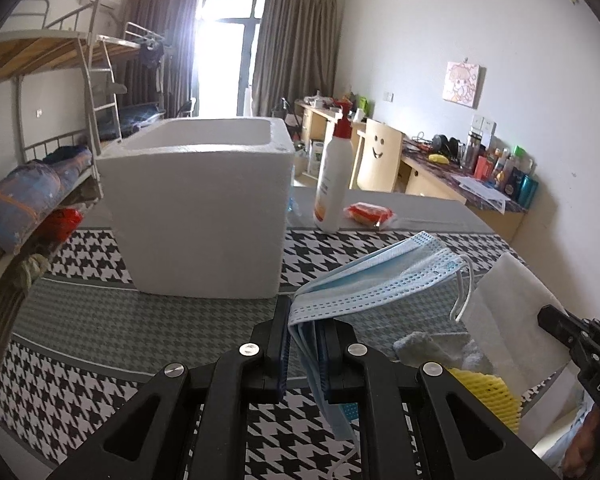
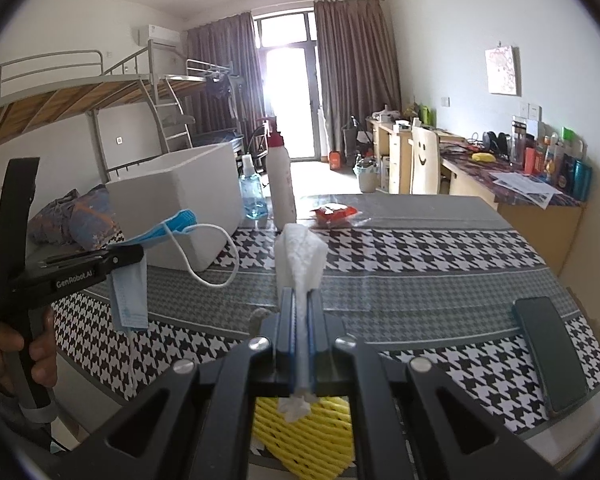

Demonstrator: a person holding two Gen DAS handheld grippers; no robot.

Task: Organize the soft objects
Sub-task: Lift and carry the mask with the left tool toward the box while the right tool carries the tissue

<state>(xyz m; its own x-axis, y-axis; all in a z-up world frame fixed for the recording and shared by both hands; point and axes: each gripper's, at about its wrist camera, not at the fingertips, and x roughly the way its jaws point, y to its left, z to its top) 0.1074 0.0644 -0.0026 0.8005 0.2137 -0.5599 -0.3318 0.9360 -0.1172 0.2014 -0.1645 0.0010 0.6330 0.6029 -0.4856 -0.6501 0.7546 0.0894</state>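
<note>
Holding: left gripper (image 1: pixel 303 344) clamped on blue face mask (image 1: pixel 374 280), lifted near white foam box (image 1: pixel 198 208); right gripper (image 2: pixel 300 334) pinching white tissue (image 2: pixel 300 258) above table (image 2: pixel 420 276). Rec: carry over box rim w/ ear loop clear, then release.

Daylight pours in through the glass door (image 1: pixel 224 52) at the far end of the room, between the drawn curtains (image 1: pixel 296 44). The panes are blown out to pure white in both views, and haze bleeds over the door frame and the nearest curtain edges. The rest of the room is evenly and softly lit, a little dim and cool. Shadows are weak: the white foam box (image 1: pixel 196 208) has a pale shaded front and a faint shadow at its base on the counter (image 2: pixel 420 256). Both fisheye views bend straight lines strongly toward the edges, and black vignetting rings the corners. Focus is fair throughout, with slight softness and grain.
</note>
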